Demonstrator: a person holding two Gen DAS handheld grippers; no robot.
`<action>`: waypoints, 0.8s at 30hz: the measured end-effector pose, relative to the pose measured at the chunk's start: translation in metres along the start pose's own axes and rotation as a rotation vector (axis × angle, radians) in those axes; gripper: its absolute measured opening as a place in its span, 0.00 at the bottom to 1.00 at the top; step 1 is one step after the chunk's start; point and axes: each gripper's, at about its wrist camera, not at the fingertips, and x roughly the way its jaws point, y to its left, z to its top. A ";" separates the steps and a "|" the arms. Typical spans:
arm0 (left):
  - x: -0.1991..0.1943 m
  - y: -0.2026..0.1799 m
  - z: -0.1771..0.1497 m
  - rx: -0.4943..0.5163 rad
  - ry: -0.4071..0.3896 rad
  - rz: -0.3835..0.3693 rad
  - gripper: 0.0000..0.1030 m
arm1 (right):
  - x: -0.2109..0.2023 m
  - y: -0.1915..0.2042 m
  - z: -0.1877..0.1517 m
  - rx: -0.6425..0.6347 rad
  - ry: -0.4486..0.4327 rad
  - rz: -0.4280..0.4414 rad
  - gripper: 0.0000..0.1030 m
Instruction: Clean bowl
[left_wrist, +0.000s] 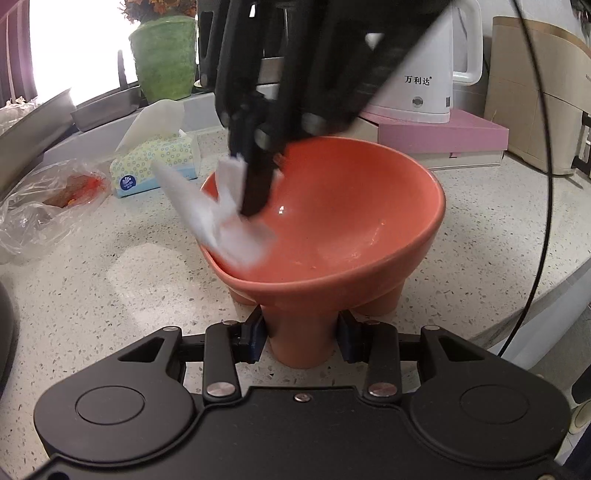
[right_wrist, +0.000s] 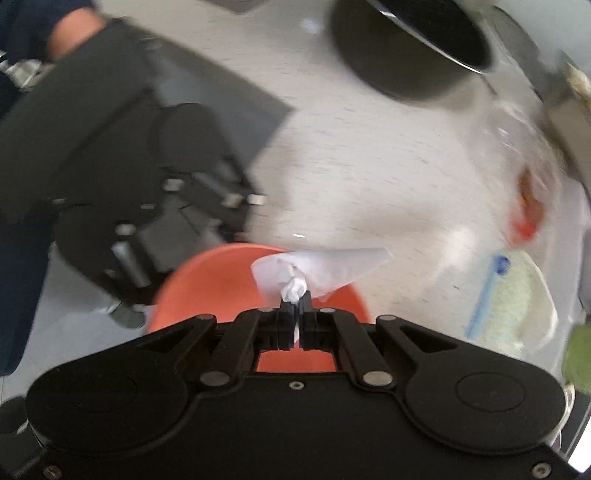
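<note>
Two grippers are on one job. Far left on the counter (left_wrist: 110, 266) lie a plastic bag (left_wrist: 48, 206) and a tissue box (left_wrist: 155, 166), both well apart from the work. My left gripper (left_wrist: 301, 338) is clamped on the near leg of the orange bowl (left_wrist: 332, 221), which stands upright near the middle of the counter. My right gripper (right_wrist: 297, 299) comes down from above, its fingers pinched tight on a white tissue (left_wrist: 225, 221) that lies against the bowl's left inner wall and over its rim. Orange specks show on the right inner wall, so I judge the wiping is mid-course. Next, I'd sweep the tissue rightward across those specks while my left holds firm.
</note>
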 end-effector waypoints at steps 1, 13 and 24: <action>0.000 0.000 0.000 0.001 0.000 0.000 0.37 | 0.002 -0.005 -0.002 0.007 0.009 -0.008 0.02; 0.001 0.002 0.000 0.005 0.002 -0.008 0.37 | 0.021 -0.005 -0.041 0.010 0.111 0.010 0.02; 0.001 0.003 0.001 0.005 0.005 -0.008 0.37 | 0.008 0.037 -0.033 -0.018 0.045 0.100 0.02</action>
